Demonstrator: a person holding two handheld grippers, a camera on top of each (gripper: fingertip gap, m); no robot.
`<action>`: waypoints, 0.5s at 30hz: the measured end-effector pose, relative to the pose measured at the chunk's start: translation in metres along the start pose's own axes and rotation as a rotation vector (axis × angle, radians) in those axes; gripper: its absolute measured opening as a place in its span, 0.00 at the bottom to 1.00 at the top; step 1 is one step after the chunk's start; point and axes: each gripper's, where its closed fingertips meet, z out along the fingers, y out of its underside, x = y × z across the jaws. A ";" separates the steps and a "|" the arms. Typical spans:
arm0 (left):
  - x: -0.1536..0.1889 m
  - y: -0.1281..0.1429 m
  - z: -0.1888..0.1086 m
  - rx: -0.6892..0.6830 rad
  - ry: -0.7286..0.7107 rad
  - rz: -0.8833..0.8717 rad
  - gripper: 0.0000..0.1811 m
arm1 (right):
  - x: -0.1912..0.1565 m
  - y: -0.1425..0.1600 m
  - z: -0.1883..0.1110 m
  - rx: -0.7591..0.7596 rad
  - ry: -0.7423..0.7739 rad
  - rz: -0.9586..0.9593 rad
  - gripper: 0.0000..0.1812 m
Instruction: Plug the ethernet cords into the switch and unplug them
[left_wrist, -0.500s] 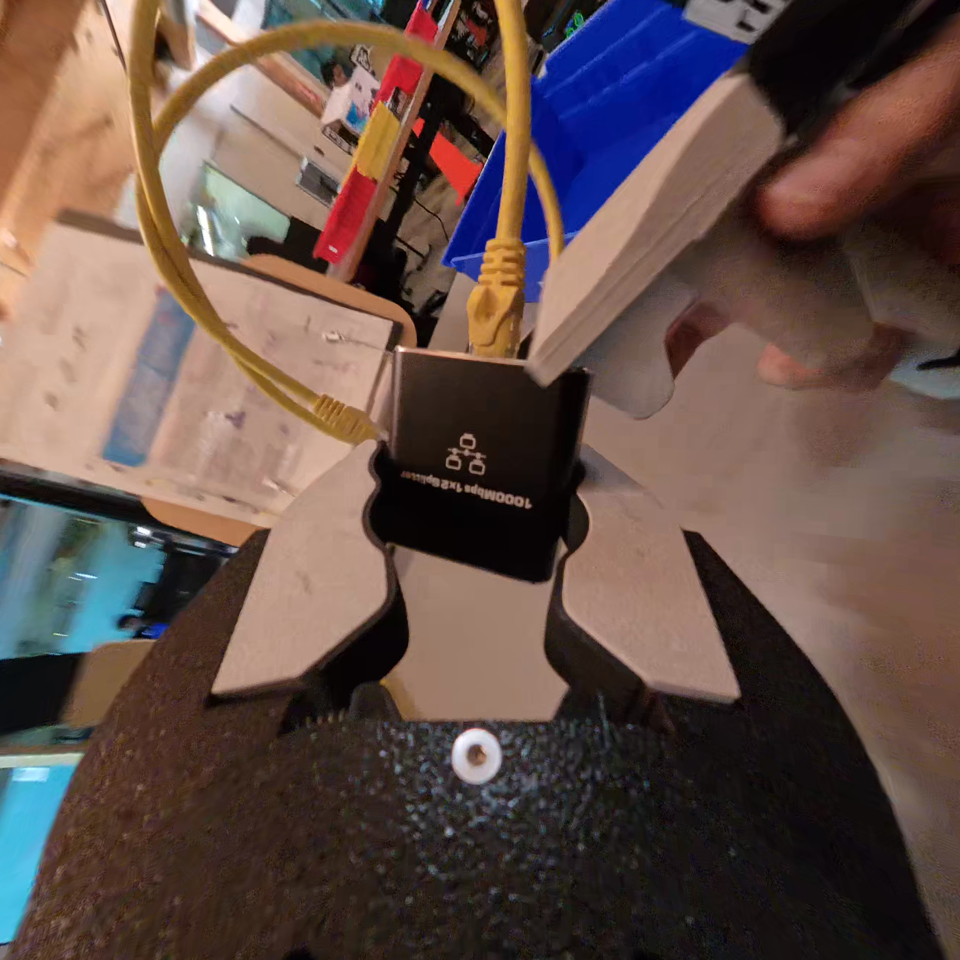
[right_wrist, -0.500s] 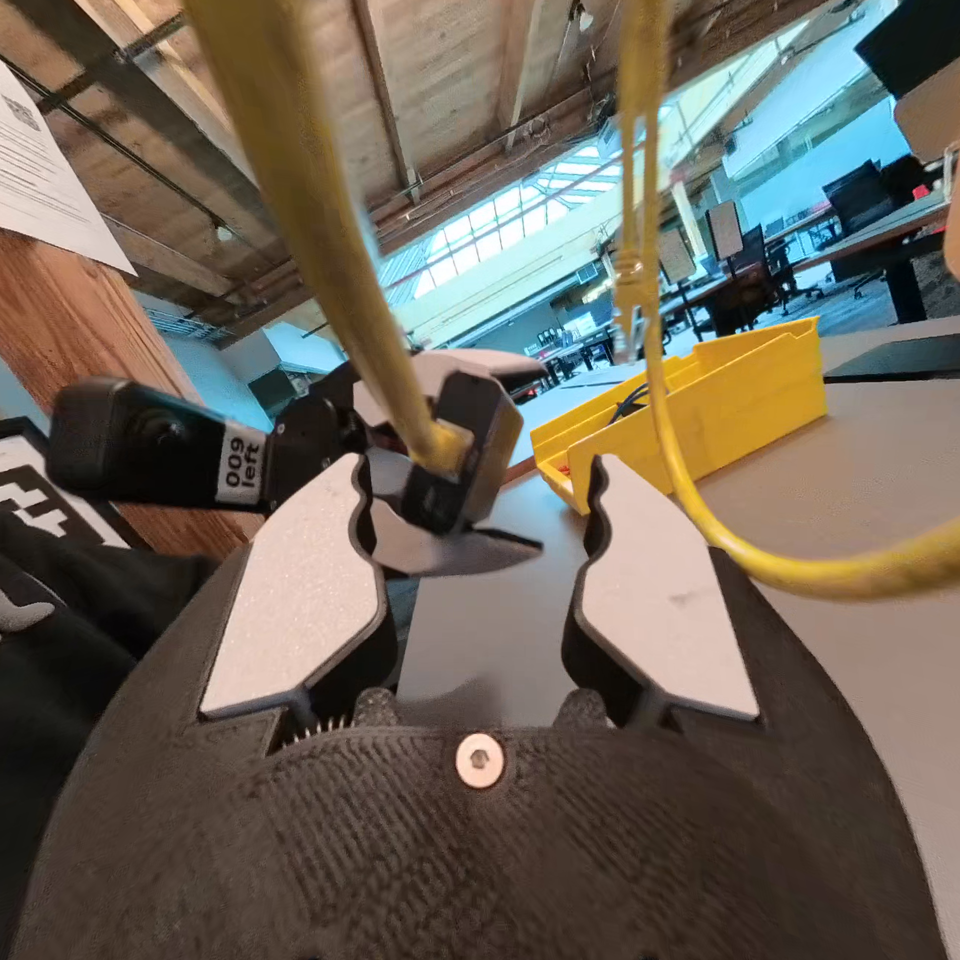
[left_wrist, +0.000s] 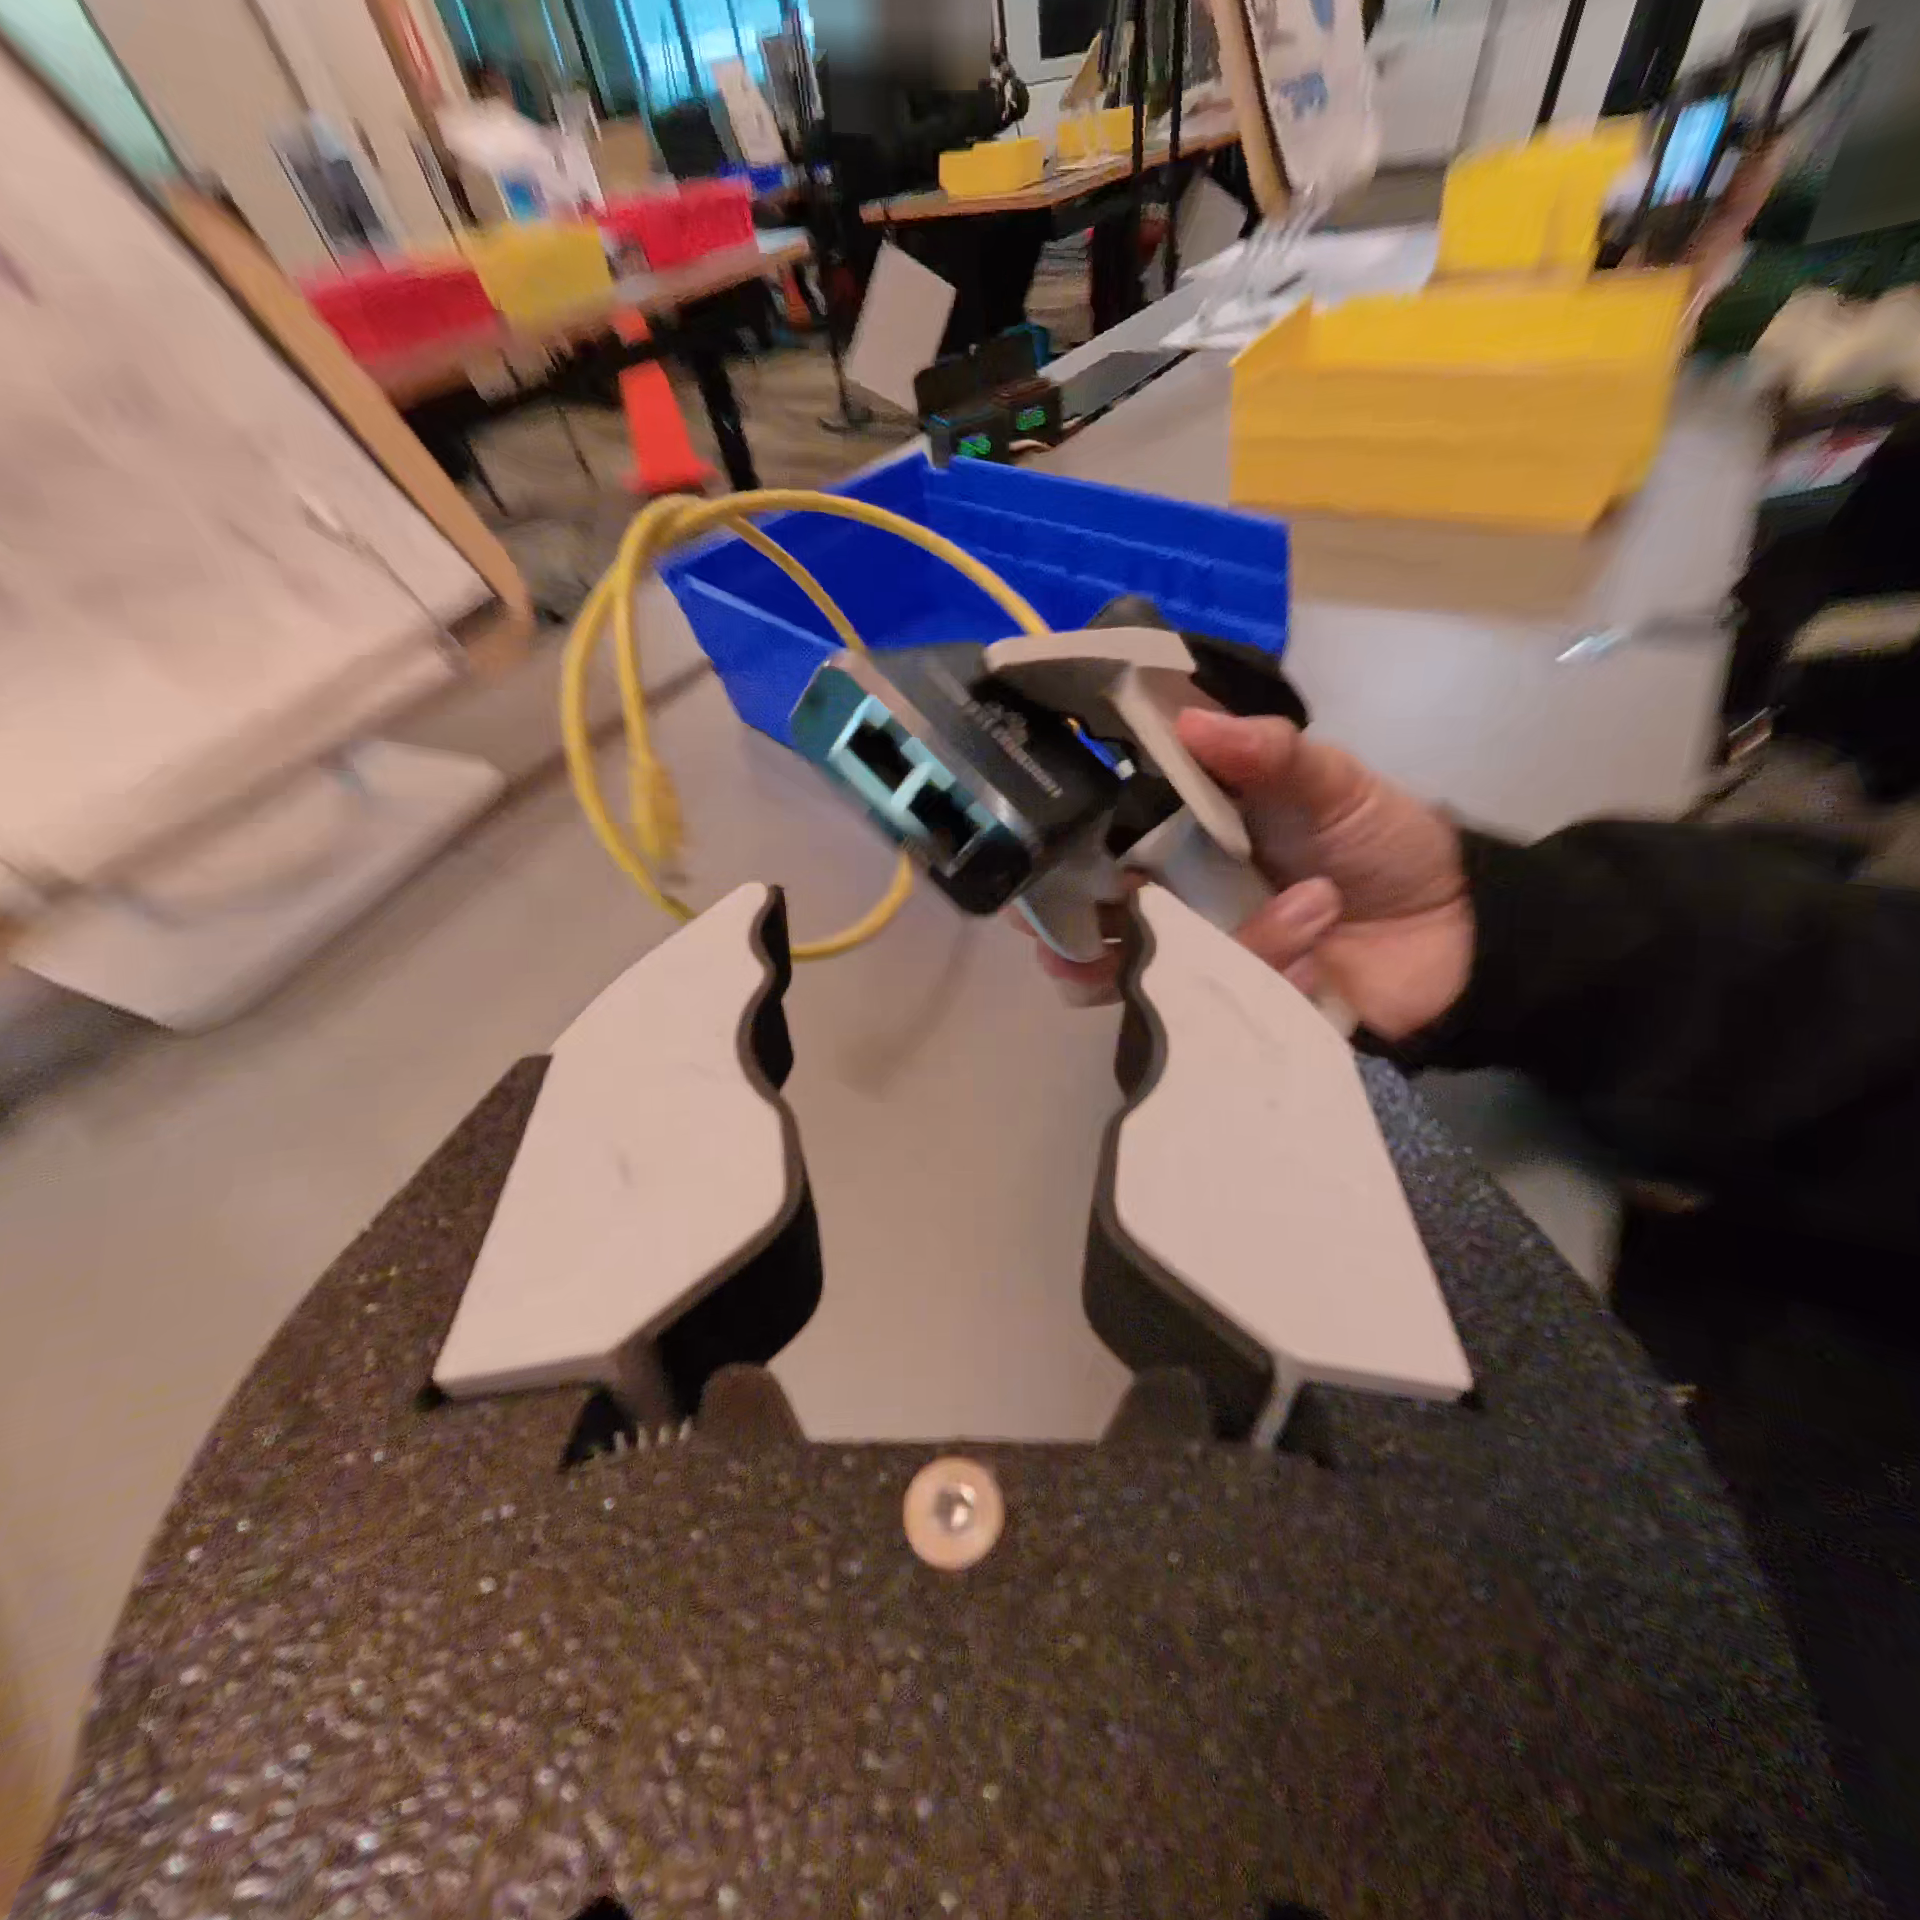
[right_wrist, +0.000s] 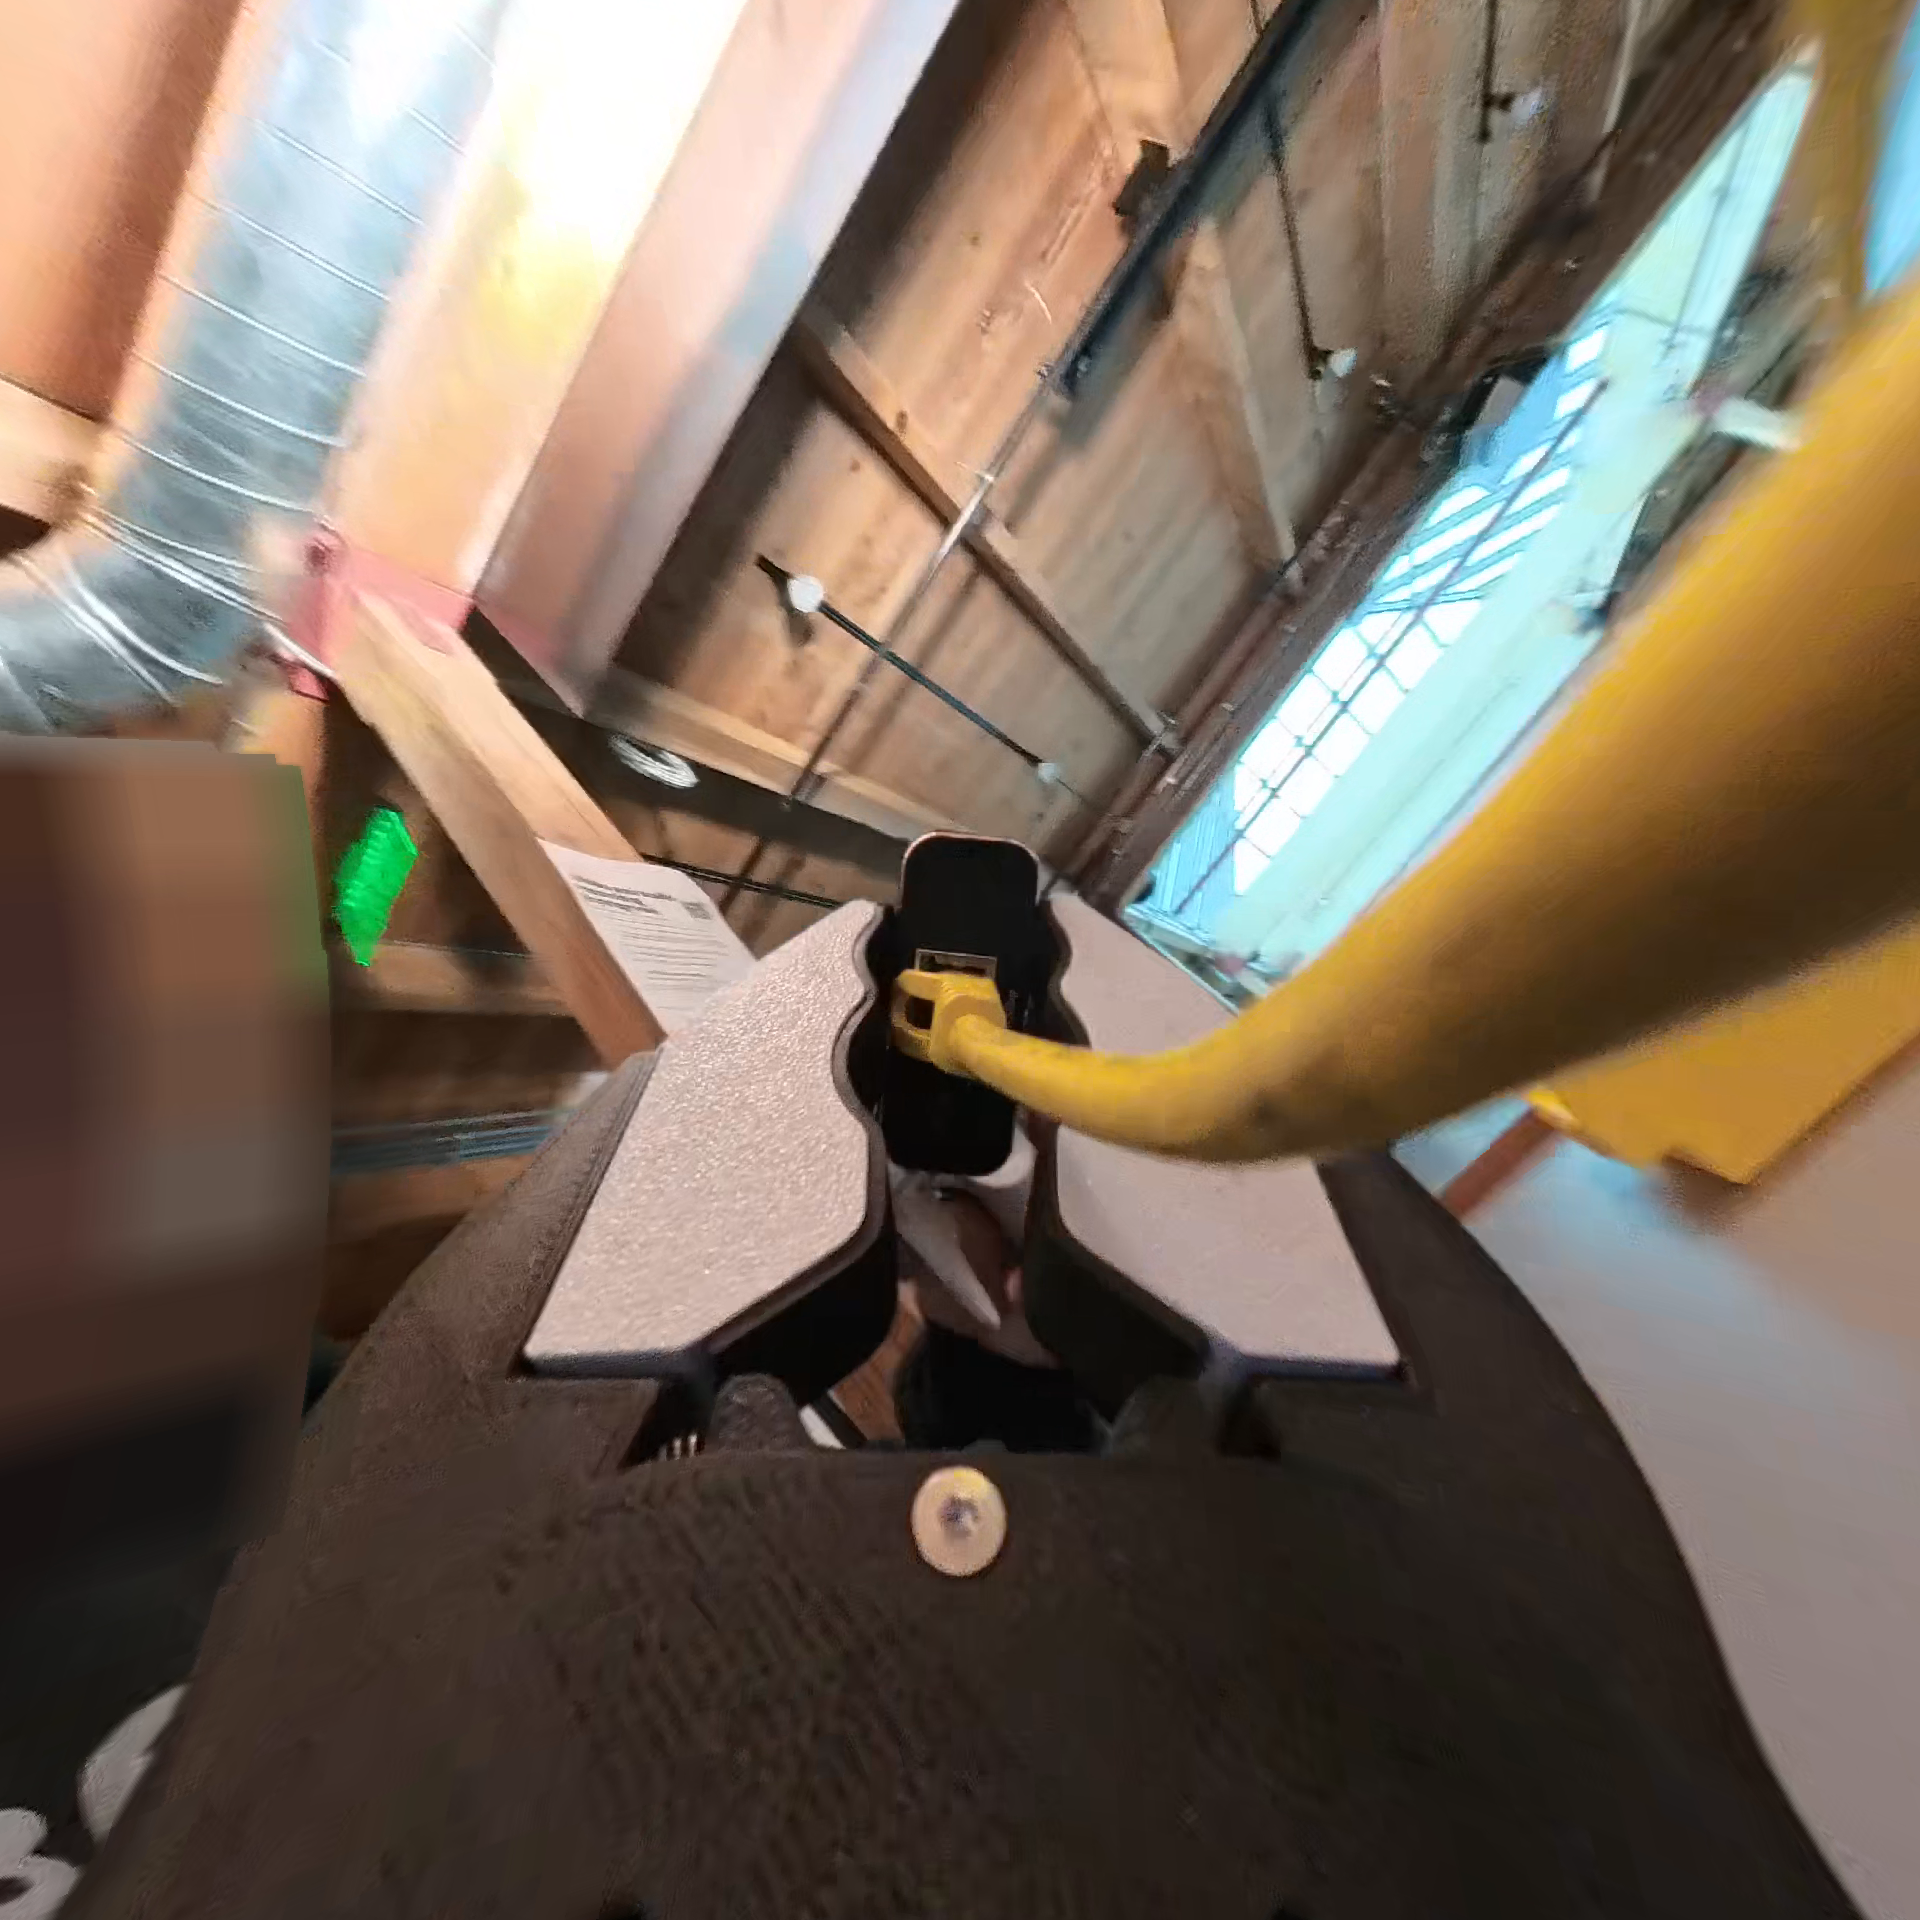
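In the left wrist view, my left gripper is open and empty, a short way in front of the black switch. Two empty ports on the switch face it. My right gripper, held by a hand, is shut on the switch. A yellow ethernet cord loops from behind the switch, and its free plug hangs to the left. In the right wrist view, my right gripper clamps the switch, with the cord's plug seated in its near port. The cord runs off to the right.
A blue bin stands on the grey table behind the switch, and a yellow bin stands farther back on the right. The yellow bin also shows in the right wrist view. Other tables with red and yellow bins are far off.
The switch has passed from my left gripper to my right. My left gripper has opened and pulled back; my right gripper, open before, has shut on the switch and tilted upward.
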 end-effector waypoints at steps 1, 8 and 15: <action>0.002 0.002 -0.001 -0.013 0.052 -0.137 0.33 | 0.002 0.000 0.000 0.005 0.004 0.007 0.13; 0.015 0.014 0.005 -0.019 0.331 -0.685 0.14 | 0.011 0.027 0.007 -0.159 0.089 -0.164 0.13; -0.018 0.030 0.000 0.076 0.399 -0.997 0.13 | 0.051 0.085 -0.039 -0.814 0.371 -0.468 0.38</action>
